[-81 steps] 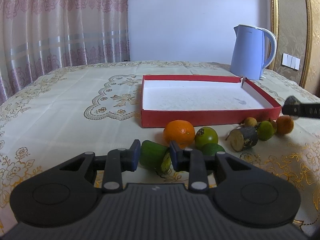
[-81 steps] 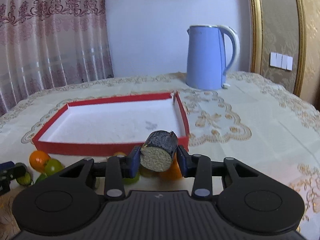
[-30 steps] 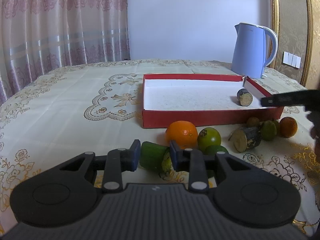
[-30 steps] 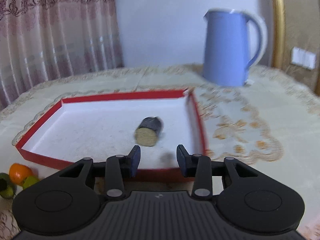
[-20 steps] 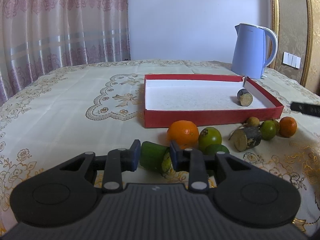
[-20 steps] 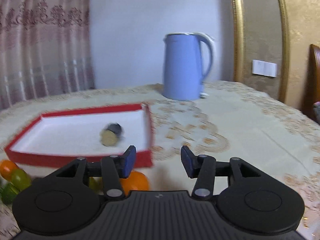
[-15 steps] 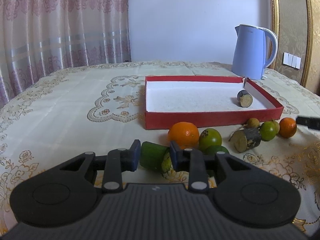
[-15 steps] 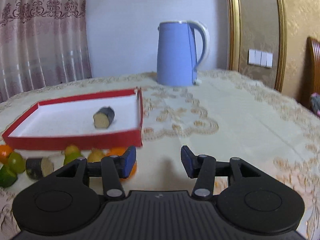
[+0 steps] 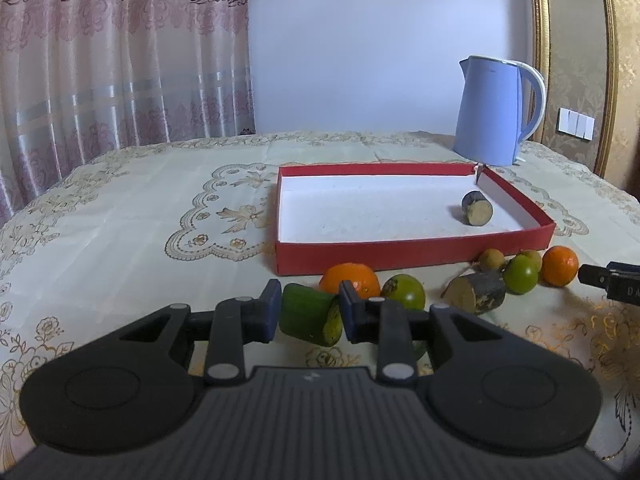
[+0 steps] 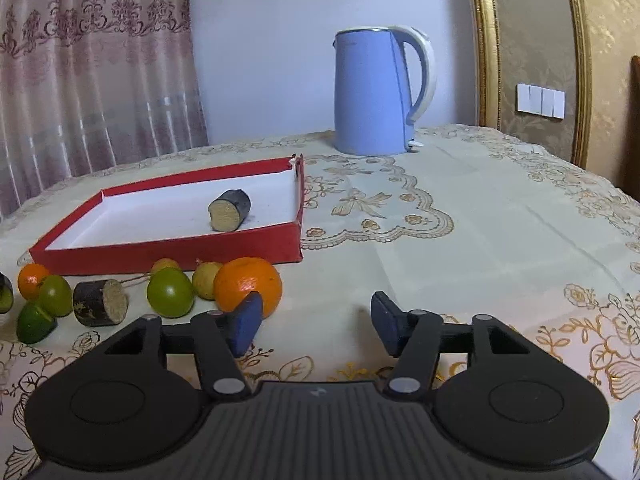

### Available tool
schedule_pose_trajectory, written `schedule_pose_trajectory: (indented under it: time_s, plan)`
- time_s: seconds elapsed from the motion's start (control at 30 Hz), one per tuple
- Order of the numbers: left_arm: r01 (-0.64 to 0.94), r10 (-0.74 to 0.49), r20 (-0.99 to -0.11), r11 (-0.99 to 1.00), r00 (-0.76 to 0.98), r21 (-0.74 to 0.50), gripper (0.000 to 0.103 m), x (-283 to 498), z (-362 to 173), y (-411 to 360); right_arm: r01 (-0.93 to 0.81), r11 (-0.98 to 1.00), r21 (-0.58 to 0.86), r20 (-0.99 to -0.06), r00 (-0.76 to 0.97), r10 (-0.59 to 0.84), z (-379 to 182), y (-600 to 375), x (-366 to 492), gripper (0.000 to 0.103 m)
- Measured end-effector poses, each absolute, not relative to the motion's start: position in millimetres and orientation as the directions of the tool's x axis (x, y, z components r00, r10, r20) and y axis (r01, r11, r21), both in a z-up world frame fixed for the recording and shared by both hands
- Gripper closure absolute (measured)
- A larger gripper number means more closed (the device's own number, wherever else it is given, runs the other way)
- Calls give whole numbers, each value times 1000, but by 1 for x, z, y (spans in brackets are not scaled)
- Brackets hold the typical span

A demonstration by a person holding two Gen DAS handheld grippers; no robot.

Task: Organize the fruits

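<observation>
My left gripper (image 9: 308, 314) is shut on a green cut fruit piece (image 9: 309, 314), low over the cloth in front of the red tray (image 9: 400, 258). A dark cut piece (image 9: 476, 209) lies inside the tray near its right wall, also seen in the right wrist view (image 10: 229, 210). My right gripper (image 10: 316, 326) has its jaws opening with nothing between them; an orange (image 10: 248, 285) sits just beyond its left fingertip. Another dark piece (image 10: 100, 302), green fruits (image 10: 170, 292) and a second orange (image 9: 351, 279) lie along the tray's front.
A blue kettle (image 10: 376, 92) stands behind the tray at the back right. An embroidered cream cloth (image 10: 460, 240) covers the table, bare to the right of the tray. Curtains (image 9: 120, 60) hang behind on the left.
The right gripper let go of the dark piece in the tray, drew back out to the fruits in front of it and spread its jaws wider. The left gripper kept still, holding the green piece.
</observation>
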State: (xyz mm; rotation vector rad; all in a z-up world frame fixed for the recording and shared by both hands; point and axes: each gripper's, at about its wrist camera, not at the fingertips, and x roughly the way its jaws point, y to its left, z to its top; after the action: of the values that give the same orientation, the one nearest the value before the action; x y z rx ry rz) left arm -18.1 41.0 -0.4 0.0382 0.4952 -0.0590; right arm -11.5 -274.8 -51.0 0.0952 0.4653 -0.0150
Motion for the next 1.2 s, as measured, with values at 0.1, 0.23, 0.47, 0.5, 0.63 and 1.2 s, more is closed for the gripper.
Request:
schedule_pose_trajectory:
  time_s: [0.1, 0.23, 0.47, 0.5, 0.63, 1.2]
  plan:
    - [74, -51, -479, 997, 876, 29, 75, -13, 0, 38, 40, 993, 108, -455, 890, 13, -52, -278, -11, 44]
    - [80, -52, -474, 996, 879, 39, 75, -8, 3, 34, 46, 987, 151, -449, 893, 27, -53, -285, -11, 44]
    - [106, -74, -459, 993, 885, 45, 75, 13, 12, 24, 49, 984, 169, -432, 902, 29, -53, -287, -13, 43]
    - [106, -71, -457, 993, 887, 51, 75, 16, 12, 22, 46, 985, 167, -429, 903, 31, -53, -287, -14, 43]
    - [118, -81, -442, 991, 893, 58, 79, 28, 18, 15, 45, 984, 175, -425, 905, 34, -54, -288, -15, 43]
    - [109, -109, -386, 994, 916, -23, 21, 33, 30, 58, 50, 971, 232, -425, 903, 55, -55, -297, -14, 43]
